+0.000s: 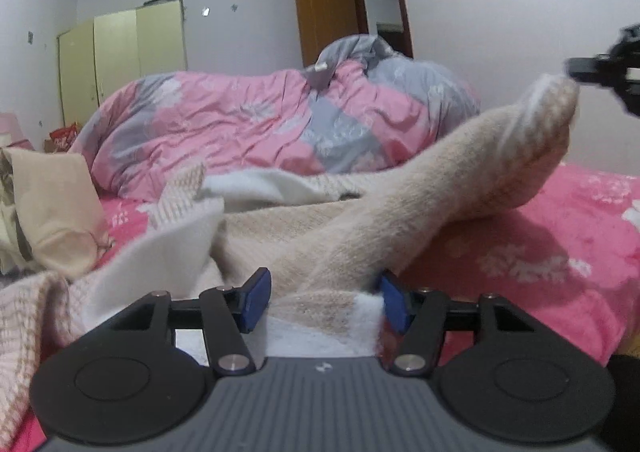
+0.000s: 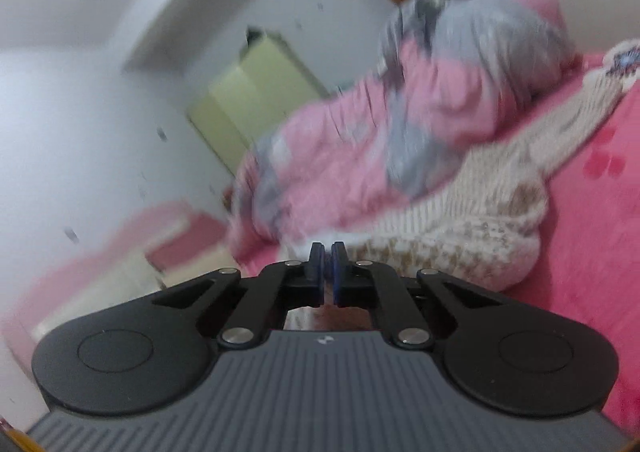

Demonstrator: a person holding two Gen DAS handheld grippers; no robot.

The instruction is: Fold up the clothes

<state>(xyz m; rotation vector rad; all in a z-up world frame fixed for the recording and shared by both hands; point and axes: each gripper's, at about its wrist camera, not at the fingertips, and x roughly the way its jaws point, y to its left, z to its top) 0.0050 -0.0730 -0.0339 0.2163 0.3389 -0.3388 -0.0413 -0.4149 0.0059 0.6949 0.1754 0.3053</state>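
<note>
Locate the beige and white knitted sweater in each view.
Left wrist: beige and white knitted sweater fills the centre, one sleeve raised toward upper right.
Right wrist: sweater lies right of centre, blurred.
Shared landmark: pink and grey quilt heaped behind it.

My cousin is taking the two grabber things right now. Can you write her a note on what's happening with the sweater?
Left gripper: fingers closed on a thick bunch of the beige sweater, low over the pink bed.
Right gripper: fingers shut. The raised sleeve cuff ends right at it, so it seems to be pinching the cuff.
Sweater: spread rumpled on the bed in front of the heaped quilt, one sleeve lifted in the air.
Done: sleeve picked up.
Left: probably lay the sleeve across the body, fold the rest, smooth it flat.
</note>
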